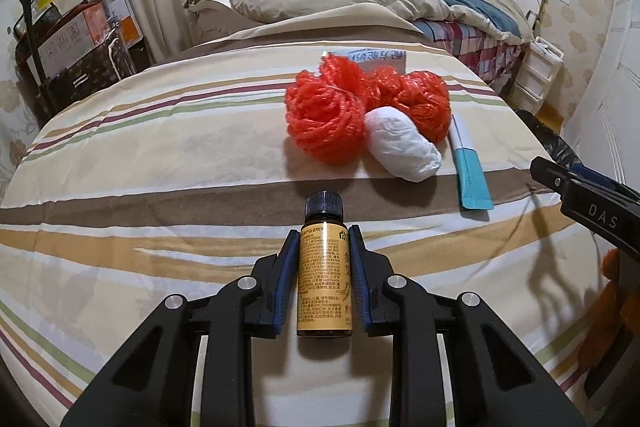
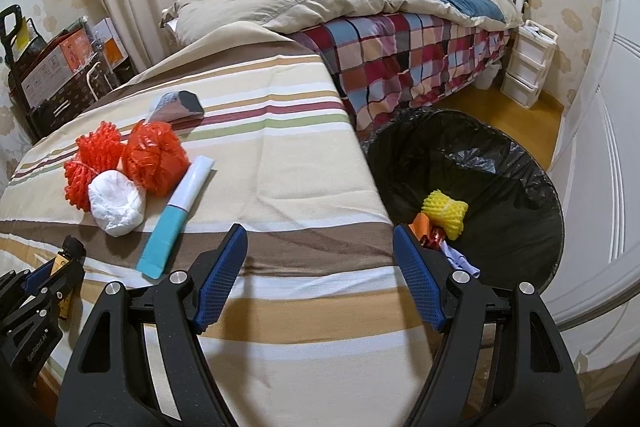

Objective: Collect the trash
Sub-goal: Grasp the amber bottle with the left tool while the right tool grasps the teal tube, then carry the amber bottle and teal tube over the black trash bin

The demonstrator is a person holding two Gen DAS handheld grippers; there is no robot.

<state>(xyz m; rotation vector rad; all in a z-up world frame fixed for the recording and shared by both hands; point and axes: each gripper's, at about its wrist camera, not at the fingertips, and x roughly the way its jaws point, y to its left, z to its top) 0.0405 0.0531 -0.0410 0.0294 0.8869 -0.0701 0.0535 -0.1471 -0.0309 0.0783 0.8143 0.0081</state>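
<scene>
A small dark bottle (image 1: pixel 325 275) with a yellow label and a black cap lies on the striped bedsheet (image 1: pixel 160 155), and my left gripper (image 1: pixel 323 239) is shut on its body. The same bottle (image 2: pixel 68 259) and the left gripper (image 2: pixel 56 267) show at the lower left of the right wrist view. Beyond lie two red net balls (image 1: pixel 324 115) (image 1: pixel 416 99), a white crumpled wad (image 1: pixel 400 145) and a white and teal tube box (image 1: pixel 470 167). My right gripper (image 2: pixel 320 239) hangs open over the bed edge with nothing between its fingers.
A bin with a black bag (image 2: pixel 500 163) stands on the floor right of the bed, holding a yellow net (image 2: pixel 446 213) and other scraps. A small dark packet (image 2: pixel 178 107) lies farther up the sheet. Bedding, a headboard, white drawers (image 2: pixel 528 67) and boxes (image 1: pixel 72 43) ring the room.
</scene>
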